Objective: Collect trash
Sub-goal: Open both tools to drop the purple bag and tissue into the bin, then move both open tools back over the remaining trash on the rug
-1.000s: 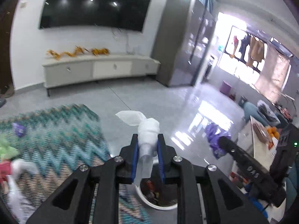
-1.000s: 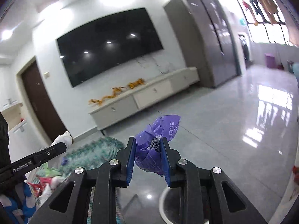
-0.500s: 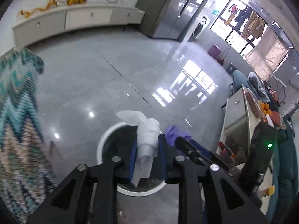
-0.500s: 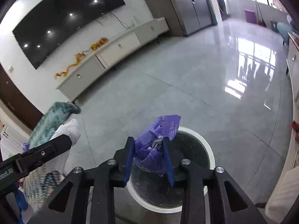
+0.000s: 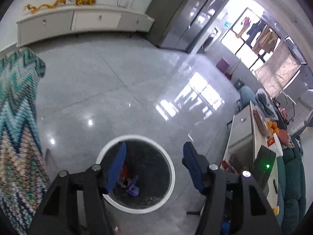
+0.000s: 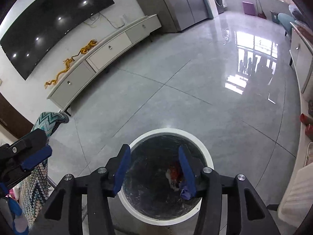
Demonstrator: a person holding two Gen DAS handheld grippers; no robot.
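Observation:
A round white-rimmed trash bin (image 5: pixel 169 168) with a black liner stands on the grey floor below both grippers; it also shows in the right wrist view (image 6: pixel 205 152). My left gripper (image 5: pixel 154 166) is open and empty above the bin. Purple wrapper trash (image 5: pixel 133 186) lies inside among red scraps. My right gripper (image 6: pixel 153 168) is open and empty over the bin. Red and white trash (image 6: pixel 173 174) lies in the bin, and a purple scrap (image 6: pixel 183 192) shows by the right finger. The left gripper's blue pad (image 6: pixel 36 156) shows at the left of the right wrist view.
A zigzag-patterned rug (image 5: pixel 17 127) lies to the left of the bin. A white TV cabinet (image 6: pixel 105 52) runs along the far wall. A white cabinet with oranges (image 5: pixel 272 127) on top stands to the right. Tall grey cupboards (image 5: pixel 187 19) stand at the back.
Both grippers opened over the bin. The white tissue left the left gripper and the purple wrapper left the right gripper; purple trash now lies in the bin.

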